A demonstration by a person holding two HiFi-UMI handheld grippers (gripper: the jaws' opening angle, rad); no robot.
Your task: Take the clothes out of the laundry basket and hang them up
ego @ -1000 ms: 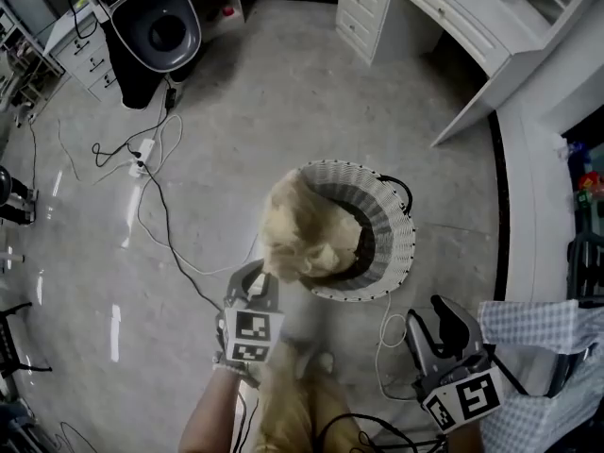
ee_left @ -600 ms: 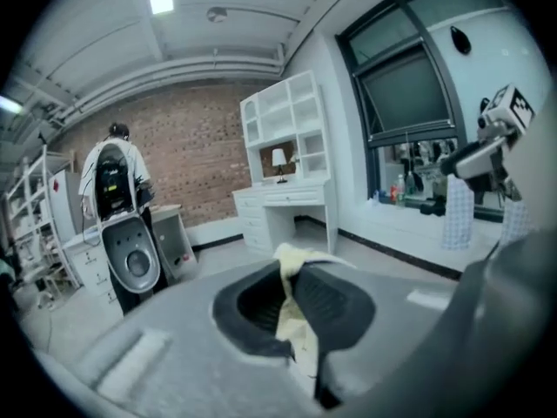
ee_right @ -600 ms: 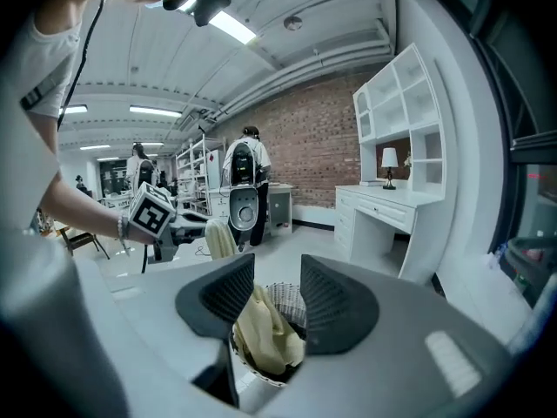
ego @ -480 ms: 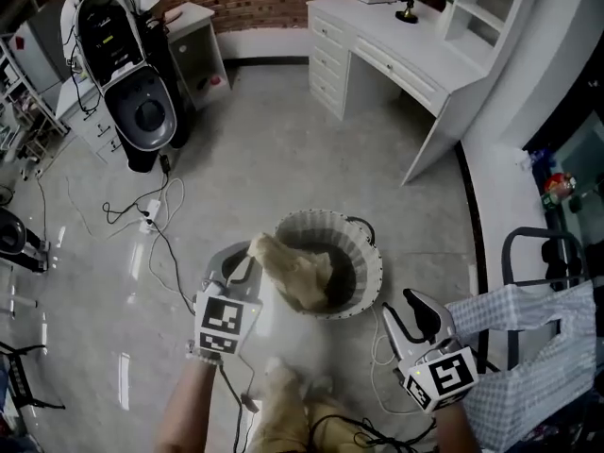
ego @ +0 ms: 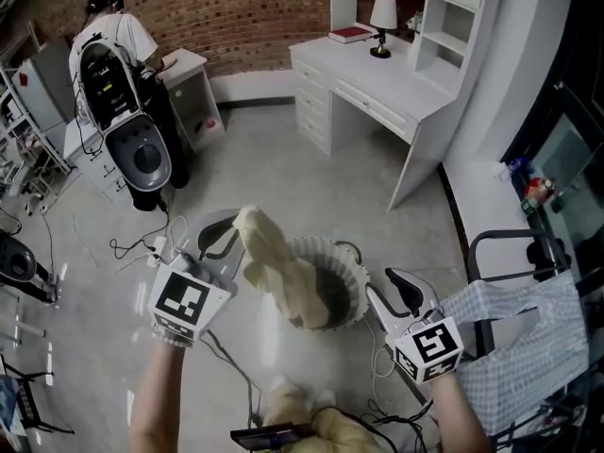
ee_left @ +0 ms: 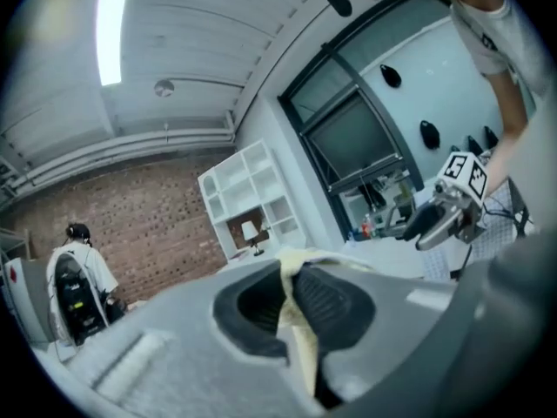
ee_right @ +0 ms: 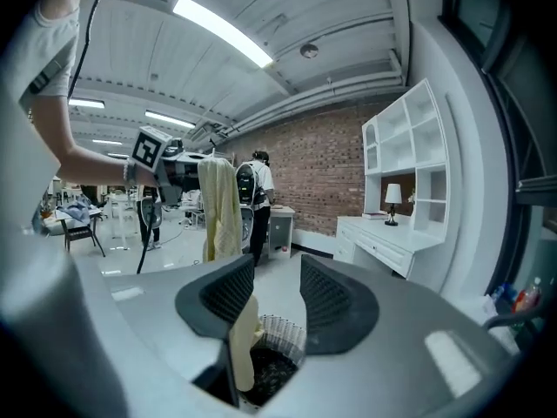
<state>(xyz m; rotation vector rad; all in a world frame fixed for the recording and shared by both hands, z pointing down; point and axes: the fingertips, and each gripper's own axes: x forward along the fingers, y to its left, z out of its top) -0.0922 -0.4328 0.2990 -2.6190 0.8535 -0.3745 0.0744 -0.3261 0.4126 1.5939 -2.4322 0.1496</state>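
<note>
"How many things are showing?"

"One pale yellow cloth garment, one white woven laundry basket, two grippers."

"The hands?"

"The left gripper is pointing nearly level, pinching the garment's top, which is hanging over the basket. The right gripper is gaping empty beside the basket."

I log, upper centre of frame: white desk bearing lamp and red book; brick wall behind. Upper left: person, black machine, small white cabinet.

The garment is soft cloth, the basket woven wicker, the floor glossy.
</note>
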